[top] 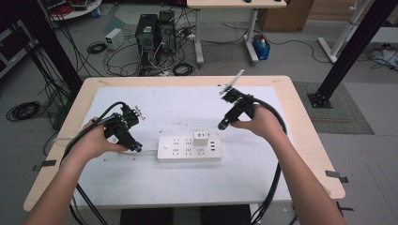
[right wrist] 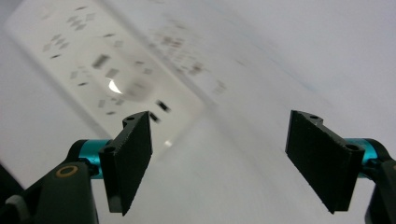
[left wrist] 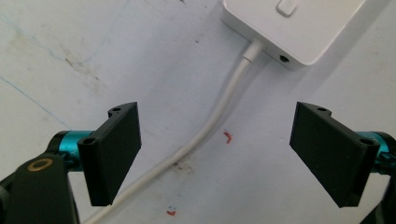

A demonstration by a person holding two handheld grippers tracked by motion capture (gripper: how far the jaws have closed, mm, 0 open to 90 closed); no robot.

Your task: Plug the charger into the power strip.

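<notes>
— What is seen at the middle of the table?

— A white power strip is laid flat on the white sheet, somewhat nearer the near edge than the far one, with a white plug adapter seated in its top. Open sheet is left on every side of it, widest toward the far edge and the two far corners.

— And the grippers?

— The left gripper is held low just beside the strip's left end, where the white cable is run out toward the table's left edge. In the left gripper view the jaws are seen spread wide, the cable lying on the sheet between them, touched by neither. The right gripper is held above the sheet, clear of the strip, just beyond its far right corner. Its jaws are also seen wide apart with nothing between them; the strip is blurred in the right gripper view.

— How is the surface described?

— The sheet is marked by faint stains and small red flecks near the cable. A pale wooden margin is left bare around it along all edges of the table.

— And the room beyond?

— A grey floor is seen past the far edge, where two black computer towers and tangled cables are gathered. Black frame posts are planted off both far corners.
</notes>
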